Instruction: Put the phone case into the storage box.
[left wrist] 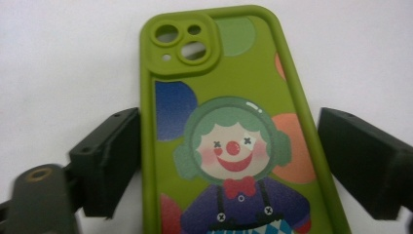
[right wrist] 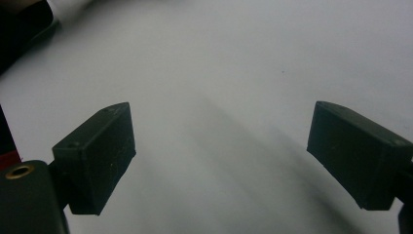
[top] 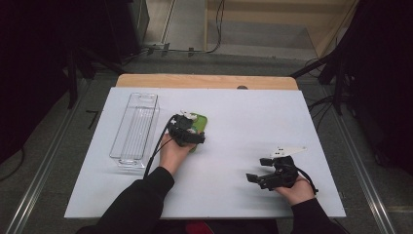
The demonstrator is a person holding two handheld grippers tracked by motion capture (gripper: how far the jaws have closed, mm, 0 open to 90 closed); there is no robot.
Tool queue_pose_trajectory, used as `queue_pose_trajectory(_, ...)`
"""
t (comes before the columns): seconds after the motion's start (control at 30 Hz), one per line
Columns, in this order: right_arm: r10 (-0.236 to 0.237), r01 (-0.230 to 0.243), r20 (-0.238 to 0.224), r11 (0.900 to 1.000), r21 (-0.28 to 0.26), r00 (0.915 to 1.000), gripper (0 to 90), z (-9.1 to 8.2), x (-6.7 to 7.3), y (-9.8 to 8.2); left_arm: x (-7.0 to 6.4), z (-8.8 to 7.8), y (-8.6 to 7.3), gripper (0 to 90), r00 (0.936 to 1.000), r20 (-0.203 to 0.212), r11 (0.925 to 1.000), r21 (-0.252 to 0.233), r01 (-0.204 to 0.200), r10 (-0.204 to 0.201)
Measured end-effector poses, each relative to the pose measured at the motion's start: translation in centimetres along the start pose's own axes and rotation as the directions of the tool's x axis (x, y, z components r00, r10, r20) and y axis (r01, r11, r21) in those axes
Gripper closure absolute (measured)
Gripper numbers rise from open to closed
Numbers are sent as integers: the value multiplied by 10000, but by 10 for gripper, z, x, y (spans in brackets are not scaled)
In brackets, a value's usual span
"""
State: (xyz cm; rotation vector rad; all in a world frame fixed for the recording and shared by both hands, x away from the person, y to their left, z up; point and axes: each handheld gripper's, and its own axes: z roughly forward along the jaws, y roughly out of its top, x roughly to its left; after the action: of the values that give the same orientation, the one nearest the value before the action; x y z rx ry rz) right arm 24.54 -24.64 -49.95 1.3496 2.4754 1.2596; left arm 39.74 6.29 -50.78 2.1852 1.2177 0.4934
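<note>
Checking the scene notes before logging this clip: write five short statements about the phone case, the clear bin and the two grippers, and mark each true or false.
1. The green phone case lies between the left gripper's jaws. True.
2. The phone case shows a clown picture. True.
3. The clear plastic bin holds the phone case. False: the case lies on the white table top beside the bin, on its right in the high view.
4. The right gripper holds a second phone case. False: its jaws stand wide apart over bare table.
5. The case's camera cutout points away from the left gripper. True.
</note>
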Motion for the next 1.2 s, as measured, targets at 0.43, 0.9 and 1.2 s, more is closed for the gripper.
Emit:
queue_pose_trajectory(0.43,-17,17,-44,10000,20,10000,87,0,0,0,1,-2,-4,152,9999,69,9994,-332,97,-95)
queue_pose_trajectory(0.9,-37,37,-59,10000,-12,10000,87,0,0,0,5,-6,-2,164,9972,623,9982,-413,432,-406)
queue_pose_trajectory(1.2,-57,57,-48,10000,-10,10000,87,-1,0,0,1,-16,5,166,9923,1179,9969,-631,465,-388)
